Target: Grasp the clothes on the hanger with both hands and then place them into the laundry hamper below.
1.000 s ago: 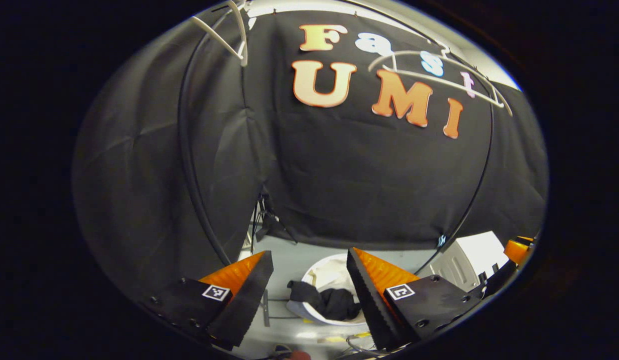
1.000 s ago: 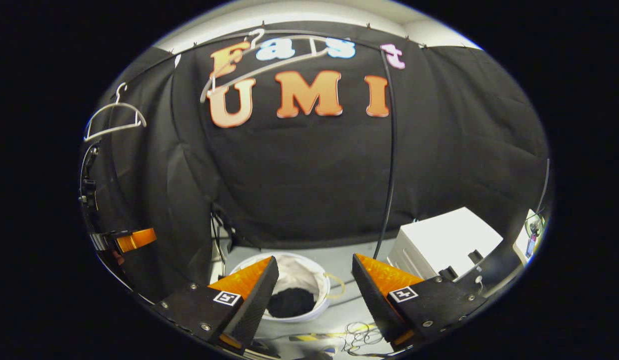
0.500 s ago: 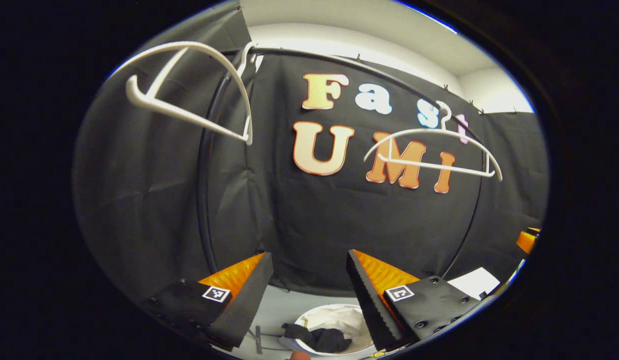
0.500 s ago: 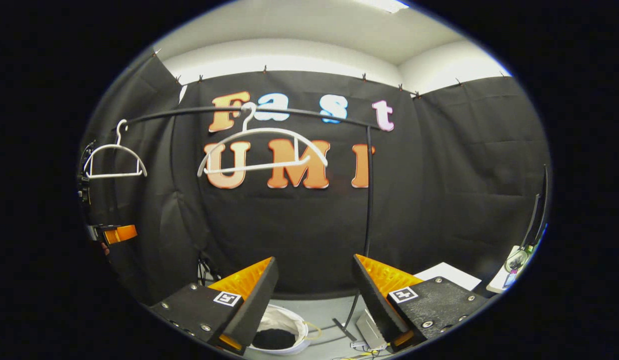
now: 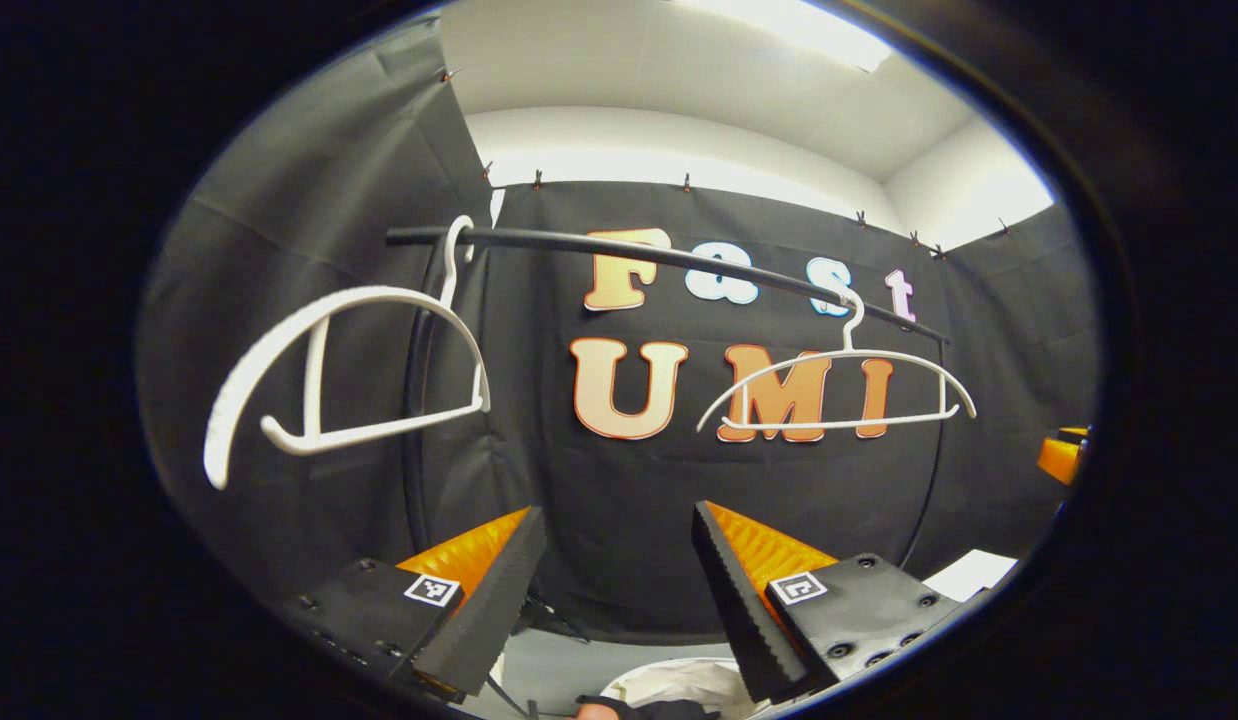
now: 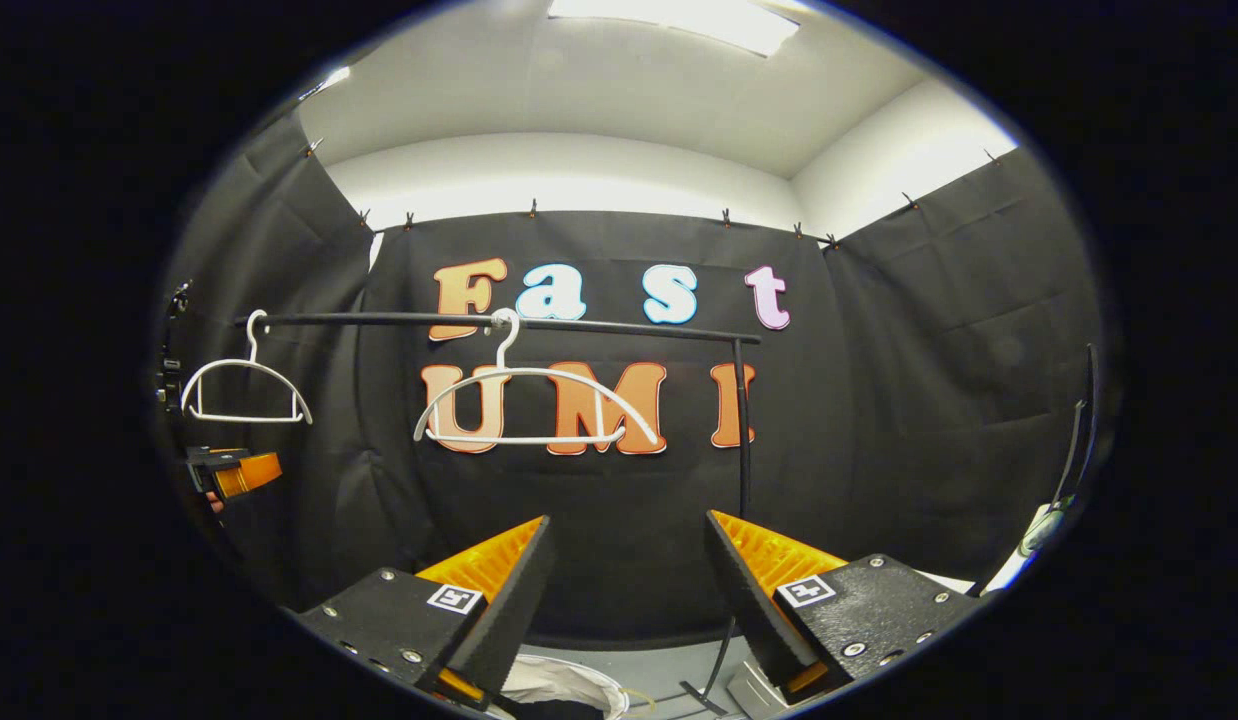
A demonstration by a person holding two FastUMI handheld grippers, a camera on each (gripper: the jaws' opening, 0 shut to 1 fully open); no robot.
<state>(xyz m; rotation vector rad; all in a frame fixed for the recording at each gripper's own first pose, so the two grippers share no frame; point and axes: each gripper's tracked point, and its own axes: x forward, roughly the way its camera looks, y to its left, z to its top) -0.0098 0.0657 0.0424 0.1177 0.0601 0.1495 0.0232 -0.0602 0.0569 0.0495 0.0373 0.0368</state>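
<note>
- My left tongs [image 5: 616,590] stand apart with nothing between them, pointing at the black wall below the rail [image 5: 679,258].
- My right tongs [image 6: 627,595] are apart too and hold nothing; they face the same wall from farther to the right.
- Two white hangers hang from the rail: the near hanger [image 5: 339,375] swings close on the left in the left gripper view, and the far hanger [image 5: 837,392] hangs toward the rail's right end. Both are bare; I see no clothes on either.
- In the right gripper view the same pair shows as one hanger [image 6: 244,390] at the rail's left end and one [image 6: 534,405] near the middle, both bare wire outlines with their bars running along the rail.
- The hamper [image 5: 669,680] sits on the floor below, just under and between my left tongs; its pale rim peeks up at the bottom edge, with a dark cloth [image 5: 649,708] lying at its lip. The right gripper view catches its rim [image 6: 564,685] under my left finger there.
- So the clothes appear to be down in the hamper already, well below both tongs, and the task looks done or nearly so.
- If any more were to be taken, the hangers lie up and ahead, the left tongs being nearer the near hanger.
- My other tongs [image 6: 234,472] show far left in the right gripper view, at about the same height.
</note>
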